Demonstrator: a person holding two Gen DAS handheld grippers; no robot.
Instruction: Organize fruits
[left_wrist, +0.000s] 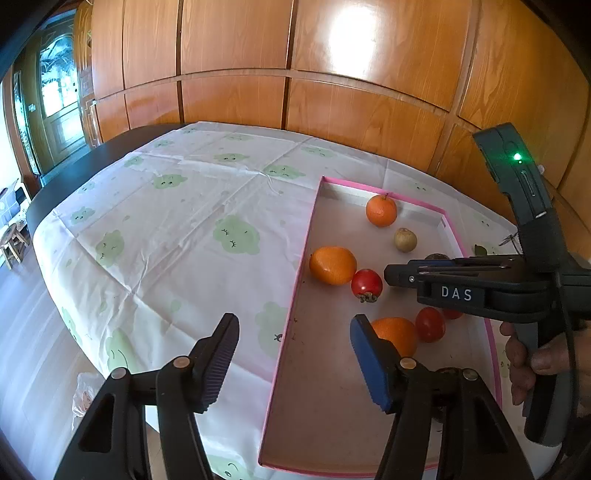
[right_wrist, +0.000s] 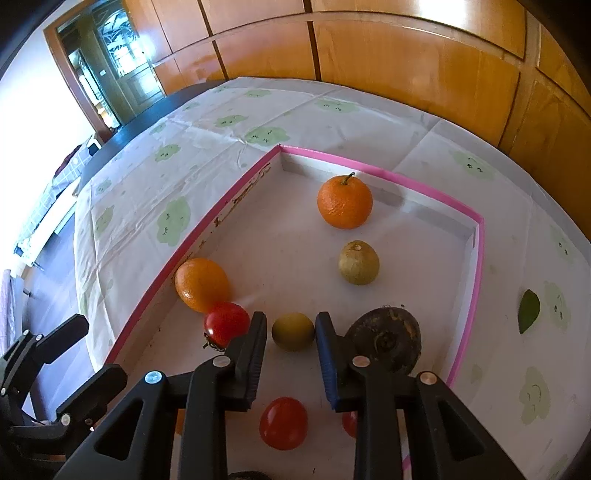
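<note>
A white tray with a pink rim (left_wrist: 291, 295) (right_wrist: 478, 258) holds several fruits: a stemmed orange (left_wrist: 381, 210) (right_wrist: 344, 201) at the back, a pale green fruit (left_wrist: 405, 240) (right_wrist: 358, 263), an orange (left_wrist: 332, 265) (right_wrist: 201, 284) by the left wall, a red fruit with a calyx (left_wrist: 366, 284) (right_wrist: 226, 325), a dark fruit (right_wrist: 386, 339) and two more red fruits (right_wrist: 283, 422). My right gripper (right_wrist: 291, 321) (left_wrist: 388, 275) is low over the tray, shut on a small yellow-green fruit (right_wrist: 293, 331). My left gripper (left_wrist: 295, 325) hangs open over the tray's left rim, holding nothing. Another orange (left_wrist: 397, 334) lies behind its blue finger.
The tray sits on a table under a white cloth with green prints (left_wrist: 177, 229). A green leaf (right_wrist: 529, 310) lies on the cloth right of the tray. A wooden panel wall (left_wrist: 332, 110) runs close behind the table. A person's hand (left_wrist: 528, 358) holds the right gripper's handle.
</note>
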